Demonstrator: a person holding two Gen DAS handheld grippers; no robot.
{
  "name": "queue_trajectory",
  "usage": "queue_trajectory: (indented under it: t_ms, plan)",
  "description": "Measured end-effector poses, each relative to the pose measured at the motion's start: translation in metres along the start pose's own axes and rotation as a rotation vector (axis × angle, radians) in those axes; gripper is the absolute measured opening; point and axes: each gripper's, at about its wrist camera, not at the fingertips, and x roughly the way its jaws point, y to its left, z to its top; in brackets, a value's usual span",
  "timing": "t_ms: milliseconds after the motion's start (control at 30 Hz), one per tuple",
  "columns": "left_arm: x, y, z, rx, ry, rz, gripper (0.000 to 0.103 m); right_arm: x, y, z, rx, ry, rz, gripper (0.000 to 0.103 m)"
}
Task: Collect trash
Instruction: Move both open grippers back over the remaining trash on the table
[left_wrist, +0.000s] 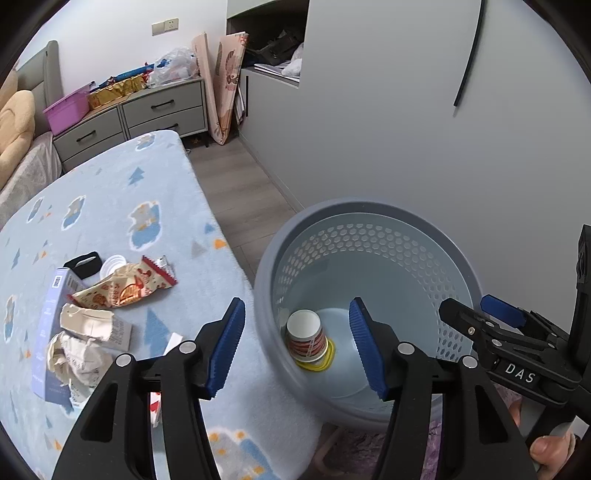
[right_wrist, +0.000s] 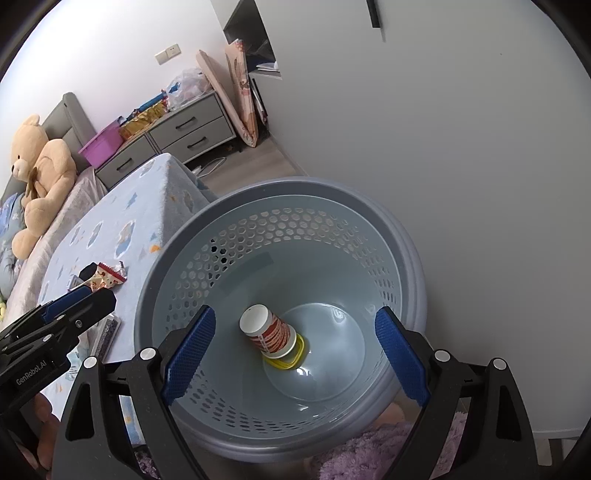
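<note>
A grey-blue perforated bin (left_wrist: 369, 206) (right_wrist: 280, 188) stands beside the bed. Inside it a red-and-white paper cup (left_wrist: 306, 338) (right_wrist: 269, 332) lies upside down on a yellow ring (right_wrist: 293, 363). My left gripper (left_wrist: 297, 349) is open and empty, straddling the bin's near rim. My right gripper (right_wrist: 295, 354) is open and empty over the bin's mouth. On the blanket (left_wrist: 122, 206) lie a red snack wrapper (left_wrist: 129, 284) (right_wrist: 109, 275), crumpled paper (left_wrist: 79, 339), a torn carton (left_wrist: 118, 330), a lavender box (left_wrist: 50, 325), a white lid (left_wrist: 112, 264) and a black object (left_wrist: 85, 264).
A grey wall (left_wrist: 406, 110) is right behind the bin. Grey drawers (left_wrist: 155, 110) with a purple tub (left_wrist: 68, 110) stand at the back. A teddy bear (right_wrist: 37, 177) sits on the bed. A purple fluffy rug (right_wrist: 369, 450) lies under the bin.
</note>
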Motion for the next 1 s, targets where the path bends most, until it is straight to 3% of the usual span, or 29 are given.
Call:
queue_trajectory:
  t_ms: [567, 1000]
  plan:
    - [-0.031, 0.059, -0.024, -0.097, -0.035, 0.058, 0.061, -0.010, 0.051, -0.017, -0.078, 0.007, 0.045, 0.087]
    - [-0.064, 0.137, -0.055, -0.205, -0.065, 0.178, 0.062, -0.008, 0.125, -0.041, -0.182, 0.027, 0.151, 0.091]
